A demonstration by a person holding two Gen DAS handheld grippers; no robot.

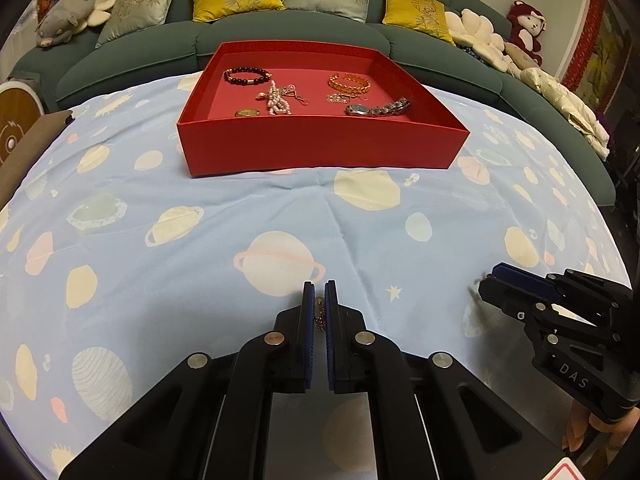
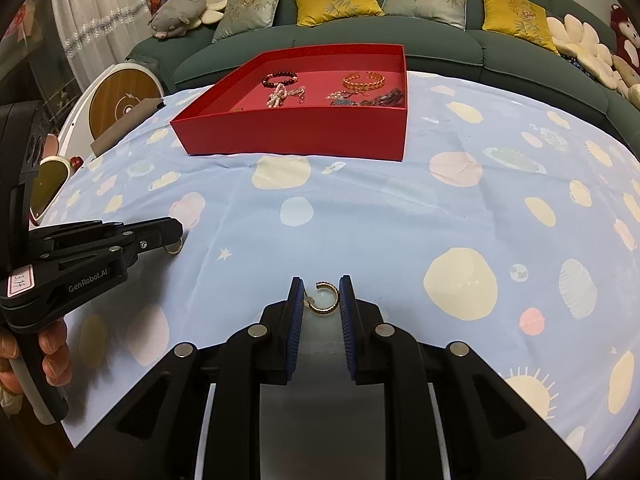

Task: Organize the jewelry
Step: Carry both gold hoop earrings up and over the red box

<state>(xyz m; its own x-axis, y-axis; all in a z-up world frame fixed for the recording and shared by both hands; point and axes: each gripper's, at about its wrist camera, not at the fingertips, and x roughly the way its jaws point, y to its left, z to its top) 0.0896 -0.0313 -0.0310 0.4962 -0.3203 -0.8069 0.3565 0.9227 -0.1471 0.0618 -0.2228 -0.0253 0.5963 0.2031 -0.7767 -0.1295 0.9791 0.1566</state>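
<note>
A red tray (image 1: 320, 148) stands at the far side of the table and also shows in the right wrist view (image 2: 296, 136). It holds a dark bead bracelet (image 1: 245, 76), a pearl strand (image 1: 276, 99), a gold bracelet (image 1: 350, 82), a silver watch (image 1: 378, 108) and a small gold ring (image 1: 247, 113). My left gripper (image 1: 319, 294) is shut on a small gold earring (image 1: 320, 312), low over the cloth; it shows at left in the right wrist view (image 2: 174, 240). My right gripper (image 2: 322, 292) is around an open gold ring (image 2: 325, 298), jaws partly closed, pads close to both sides.
The table wears a light blue planet-print cloth (image 1: 200, 208). A green sofa (image 1: 160, 56) with cushions and plush toys runs behind it. A round wood-faced device (image 2: 122, 100) and a brown board (image 1: 28, 152) sit by the left edge.
</note>
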